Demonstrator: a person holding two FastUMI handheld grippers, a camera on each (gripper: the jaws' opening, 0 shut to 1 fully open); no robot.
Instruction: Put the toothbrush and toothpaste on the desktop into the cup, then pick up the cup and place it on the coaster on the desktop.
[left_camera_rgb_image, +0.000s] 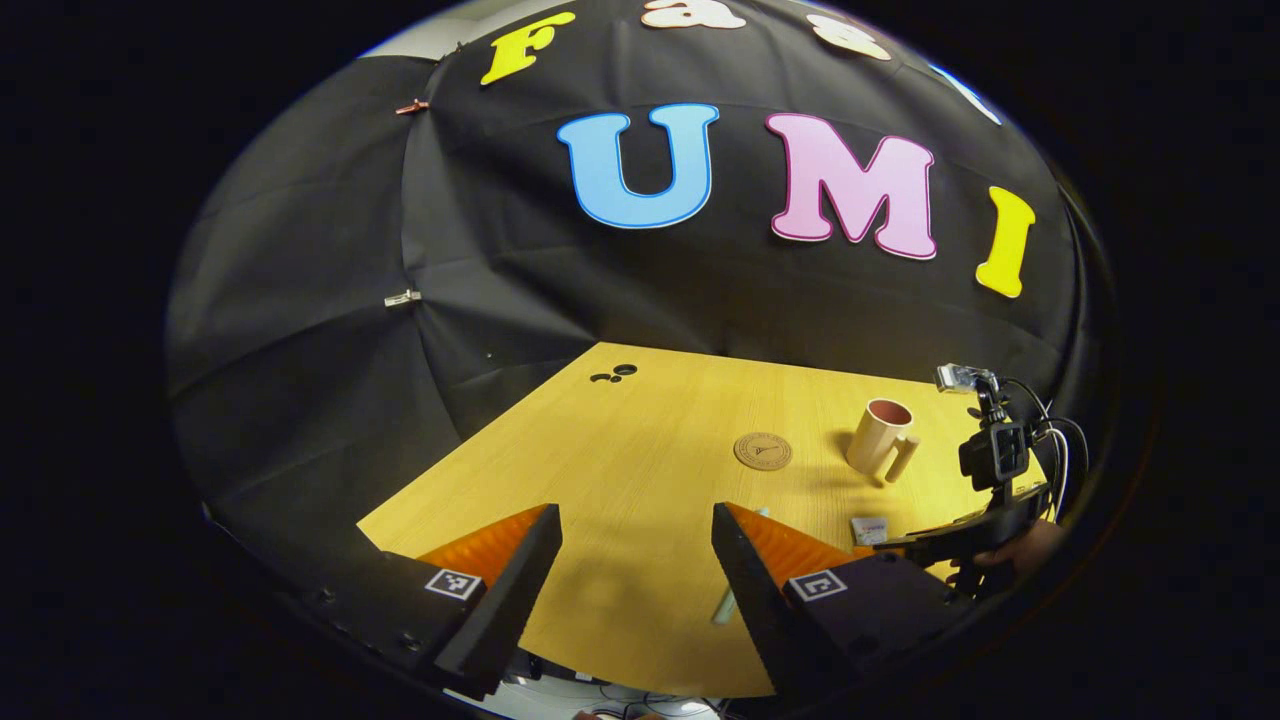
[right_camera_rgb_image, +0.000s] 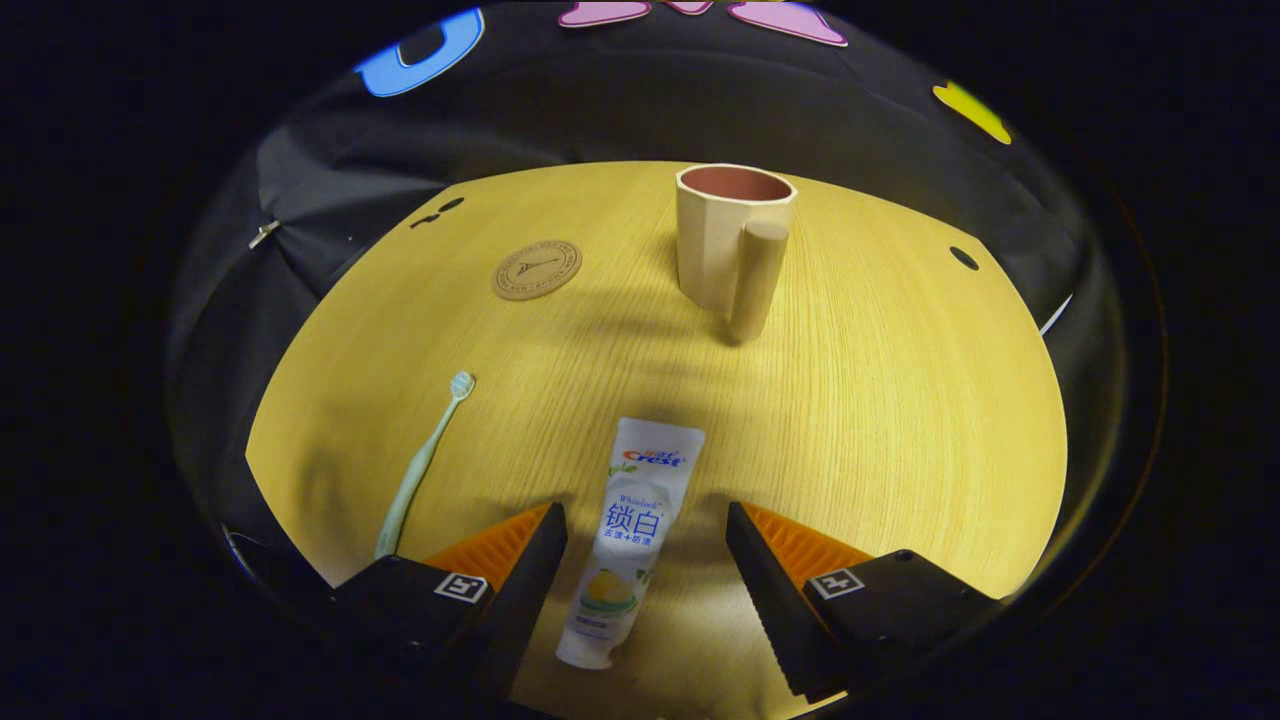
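The white toothpaste tube (right_camera_rgb_image: 628, 540) lies flat on the wooden desktop (right_camera_rgb_image: 880, 420), lengthwise between the spread fingers of my right gripper (right_camera_rgb_image: 646, 560), which is open and not pressing on it. To its left rests a pale green toothbrush (right_camera_rgb_image: 420, 465). Farther back, a beige cup (right_camera_rgb_image: 730, 240) with a pink inside stands upright, its handle toward me. A round brown coaster (right_camera_rgb_image: 537, 269) sits left of the cup. My left gripper (left_camera_rgb_image: 636, 560) hangs open over the desk's near edge, and the toothbrush (left_camera_rgb_image: 725, 605) peeks out beside its right finger. The left gripper view also has the coaster (left_camera_rgb_image: 762, 451), cup (left_camera_rgb_image: 880, 437) and right gripper (left_camera_rgb_image: 905, 543).
Black cloth walls close in the desk at the back and left. Small dark holes (left_camera_rgb_image: 614, 374) mark the far left of the desktop, with another hole (right_camera_rgb_image: 963, 258) at the far right. A hand (left_camera_rgb_image: 1030, 545) holds the right gripper, whose camera and cables (left_camera_rgb_image: 995, 450) rise above it.
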